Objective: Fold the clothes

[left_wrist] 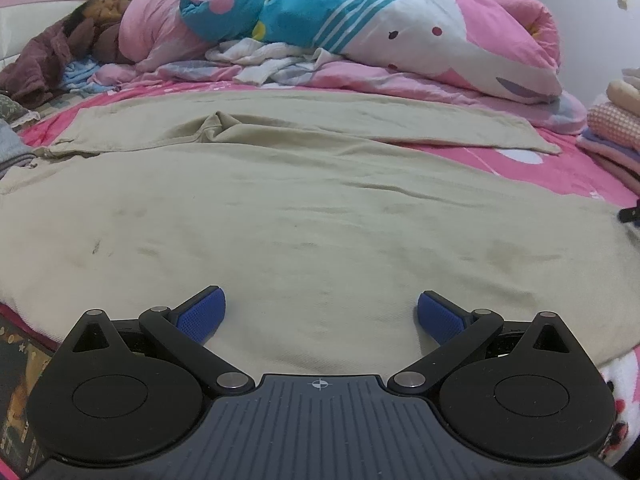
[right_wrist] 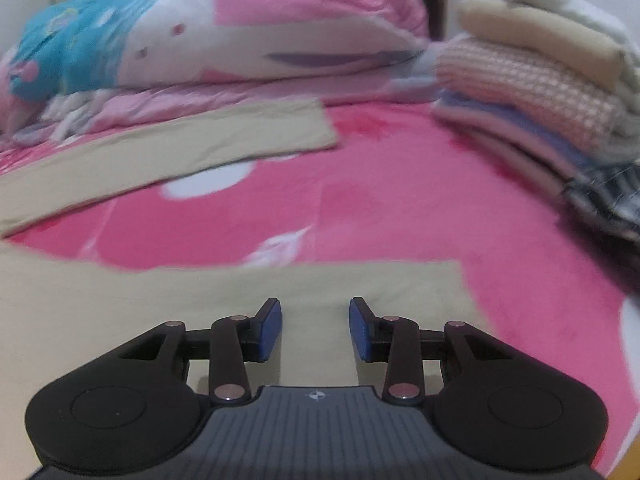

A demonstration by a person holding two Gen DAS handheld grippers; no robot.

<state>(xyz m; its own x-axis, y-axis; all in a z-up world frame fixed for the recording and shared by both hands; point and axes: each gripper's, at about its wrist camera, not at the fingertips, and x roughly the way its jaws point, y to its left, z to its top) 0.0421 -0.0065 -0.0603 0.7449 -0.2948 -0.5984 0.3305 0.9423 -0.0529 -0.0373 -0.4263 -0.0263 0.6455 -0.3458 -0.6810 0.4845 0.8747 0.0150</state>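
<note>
Both grippers hang over the near edge of the bed with nothing between their fingers. Left gripper: blue pads spread wide, jaws fully apart, poised just above the beige trousers, whether touching the cloth I cannot tell. Right gripper: jaws apart too, narrower gap, over the end of the near trouser leg; that view is motion-blurred. Trousers lie flat on the pink bedsheet, broad part under the left gripper with a few dark smudges, a bunched crease further in. Second leg runs beyond the near one, a strip of pink sheet between the two in the right wrist view, its hem end just short of the bedding pile. Tiny dark object at the right edge of the left wrist view, too small to identify. Right of the trousers, well apart: stack of folded clothes, pink checked and cream pieces on top, a dark plaid one at the bottom front. Behind the trousers: rolled pink, white and blue quilt on crumpled white cloth. Far left: maroon garment in a heap, with a person lying next to it.
</note>
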